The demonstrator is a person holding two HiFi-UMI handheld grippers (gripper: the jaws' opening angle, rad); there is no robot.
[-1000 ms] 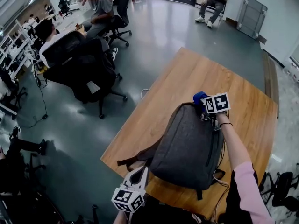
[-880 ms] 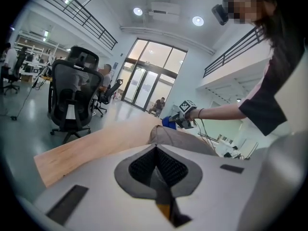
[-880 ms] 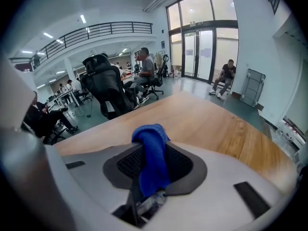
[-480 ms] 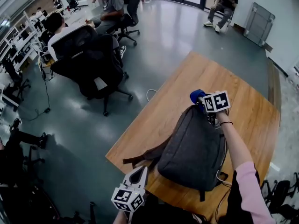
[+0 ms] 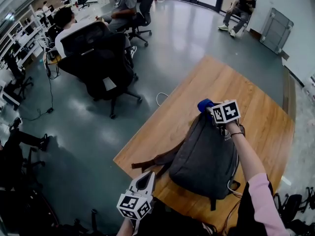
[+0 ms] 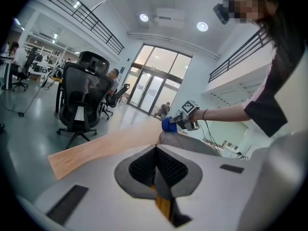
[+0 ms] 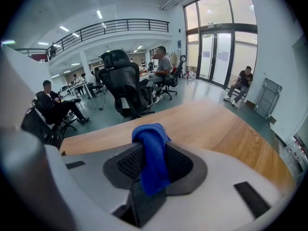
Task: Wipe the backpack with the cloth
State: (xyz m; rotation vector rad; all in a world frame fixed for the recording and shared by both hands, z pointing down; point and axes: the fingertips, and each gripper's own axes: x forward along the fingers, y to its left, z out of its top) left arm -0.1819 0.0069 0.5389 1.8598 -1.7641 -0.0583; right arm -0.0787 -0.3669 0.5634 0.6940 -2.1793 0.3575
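Note:
A dark grey backpack [image 5: 204, 156] lies flat on the wooden table [image 5: 261, 112]; its straps [image 5: 150, 162] trail toward the table's left edge. My right gripper [image 5: 210, 110] rests at the backpack's far top end, shut on a blue cloth [image 5: 204, 104]. In the right gripper view the cloth [image 7: 151, 153] hangs folded between the pads. My left gripper [image 5: 145, 180] hovers at the near table edge beside the straps, shut and empty. In the left gripper view its jaws [image 6: 155, 150] meet, with the backpack [image 6: 192, 143] and cloth [image 6: 169, 124] beyond.
Black office chairs [image 5: 106, 58] stand on the grey floor left of the table, with a white cable [image 5: 160, 98] lying near the table's edge. People sit at desks at the far left, and one person [image 5: 241, 6] sits by the doors. Cables [image 5: 231, 185] lie beside the backpack's right side.
The head view has shifted a little. My right gripper stays with the cloth at the backpack's top end, edged slightly left. The left gripper has barely moved.

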